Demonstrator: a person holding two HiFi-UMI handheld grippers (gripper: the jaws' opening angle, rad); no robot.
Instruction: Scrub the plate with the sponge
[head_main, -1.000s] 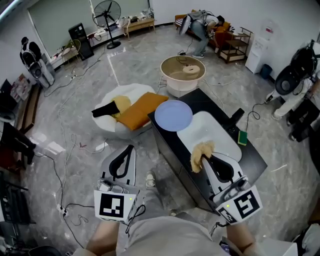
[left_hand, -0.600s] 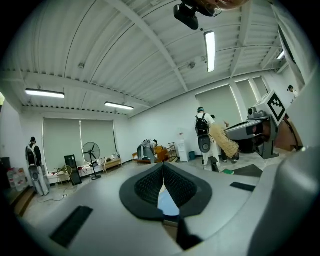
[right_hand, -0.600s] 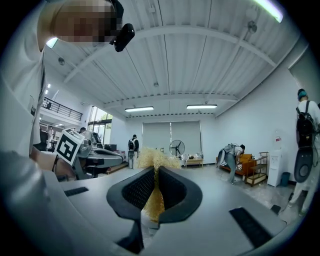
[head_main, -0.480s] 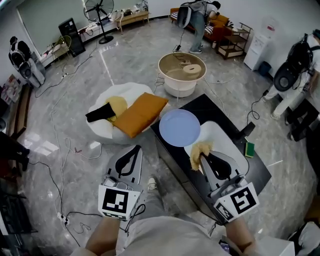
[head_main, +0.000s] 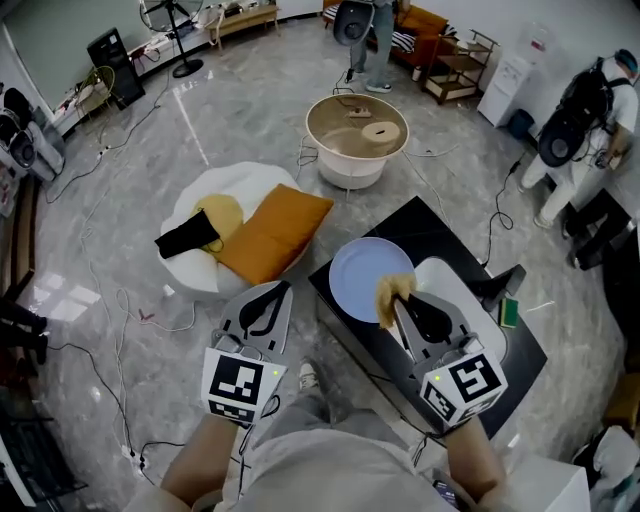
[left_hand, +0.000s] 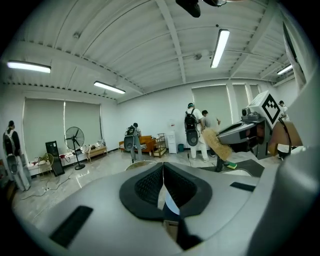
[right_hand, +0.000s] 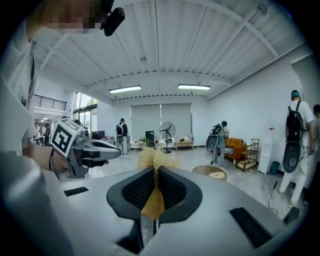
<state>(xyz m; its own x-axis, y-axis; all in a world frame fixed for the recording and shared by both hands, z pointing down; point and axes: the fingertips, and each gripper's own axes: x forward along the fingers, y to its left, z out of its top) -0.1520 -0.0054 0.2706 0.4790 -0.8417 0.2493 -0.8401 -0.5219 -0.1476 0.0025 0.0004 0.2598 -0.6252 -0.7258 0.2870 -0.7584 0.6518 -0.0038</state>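
In the head view the right gripper is holding the tan sponge over the right part of the blue plate lying on the dark surface, while the left gripper is hovering beside that surface; in the left gripper view its jaws are meeting, empty; in the right gripper view its jaws are clamping the sponge.

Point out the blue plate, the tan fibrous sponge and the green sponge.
blue plate (head_main: 358, 275), head view, bare middle of its face.
tan fibrous sponge (head_main: 390, 291), head view, its frayed upper tuft.
green sponge (head_main: 510, 312), head view, its top face.
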